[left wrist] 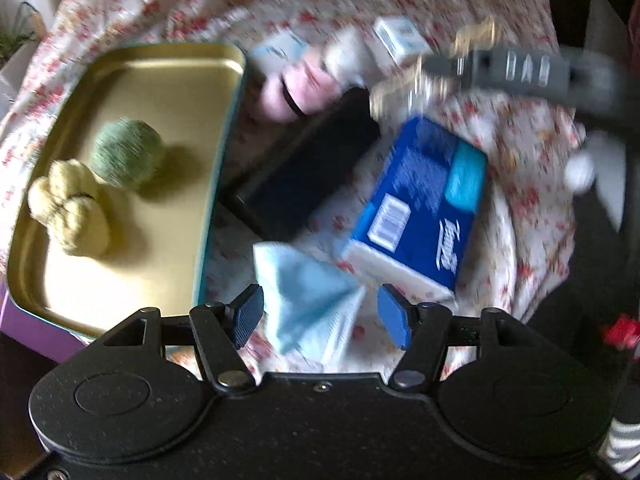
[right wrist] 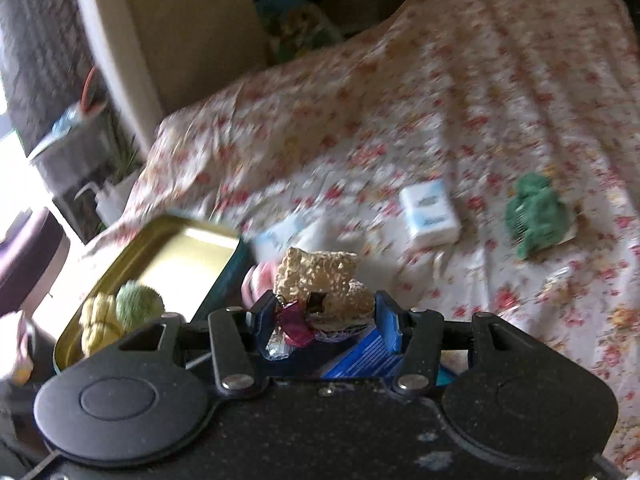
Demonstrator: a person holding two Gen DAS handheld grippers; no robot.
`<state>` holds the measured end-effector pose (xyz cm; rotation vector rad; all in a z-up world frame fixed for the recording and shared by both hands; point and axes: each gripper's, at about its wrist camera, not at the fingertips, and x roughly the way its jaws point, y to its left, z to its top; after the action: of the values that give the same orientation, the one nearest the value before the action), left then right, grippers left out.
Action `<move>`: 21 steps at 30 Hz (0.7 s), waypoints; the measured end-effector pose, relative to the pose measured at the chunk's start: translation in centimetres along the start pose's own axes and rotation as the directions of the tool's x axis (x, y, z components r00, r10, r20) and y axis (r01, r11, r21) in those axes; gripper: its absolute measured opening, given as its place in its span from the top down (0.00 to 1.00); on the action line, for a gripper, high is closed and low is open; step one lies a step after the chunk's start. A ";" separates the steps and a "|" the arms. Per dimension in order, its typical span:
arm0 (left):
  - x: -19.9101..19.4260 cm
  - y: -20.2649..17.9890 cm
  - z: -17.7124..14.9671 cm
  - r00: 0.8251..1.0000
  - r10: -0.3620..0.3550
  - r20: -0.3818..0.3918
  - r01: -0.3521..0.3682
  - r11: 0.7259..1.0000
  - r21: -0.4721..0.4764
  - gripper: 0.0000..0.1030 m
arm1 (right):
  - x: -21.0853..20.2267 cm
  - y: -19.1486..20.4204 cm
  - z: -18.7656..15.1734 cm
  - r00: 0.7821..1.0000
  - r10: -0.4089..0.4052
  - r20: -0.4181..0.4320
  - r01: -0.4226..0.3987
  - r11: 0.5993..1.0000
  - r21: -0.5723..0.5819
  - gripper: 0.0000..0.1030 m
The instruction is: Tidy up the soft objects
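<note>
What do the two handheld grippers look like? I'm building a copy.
Both match: the left gripper and right gripper have a matte black, speckled body with two round lobes, black linkage arms on silver rivets, and ribbed blue finger pads.

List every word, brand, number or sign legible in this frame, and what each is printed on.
"Tempo", white script, blurred and only likely: on the blue tissue pack.
Barcode on the same pack: digits too blurred to read.
White fine print on the pack's blue face: unreadable.
Small white box with blue print: too blurred to read.
Colourful bag by the wall: no text readable.
</note>
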<state>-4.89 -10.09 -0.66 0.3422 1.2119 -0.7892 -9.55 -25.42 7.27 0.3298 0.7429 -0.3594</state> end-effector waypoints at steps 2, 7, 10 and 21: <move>0.7 -0.9 -0.6 1.000 0.015 -0.012 -0.015 0.999 0.029 0.42 | -0.3 -0.3 0.1 1.000 0.000 0.018 -0.001 1.000 0.013 0.50; 1.7 -2.7 -1.4 0.997 0.083 0.003 -0.083 0.989 0.126 0.42 | -1.0 -0.8 0.2 0.999 0.013 0.037 -0.014 0.999 0.030 0.50; 2.5 -3.0 -1.4 0.994 0.107 -0.002 -0.105 0.983 0.149 0.42 | -1.3 -0.8 0.2 0.999 0.022 0.041 -0.023 0.999 0.033 0.50; 2.0 -2.3 -2.3 0.978 0.181 0.105 -0.191 0.977 0.099 0.39 | -1.4 -1.1 0.0 0.999 0.026 0.039 -0.028 0.999 0.044 0.50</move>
<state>-7.89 -10.95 -2.91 0.4949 1.0331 -0.7024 -10.93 -26.13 8.09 0.3731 0.6928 -0.3564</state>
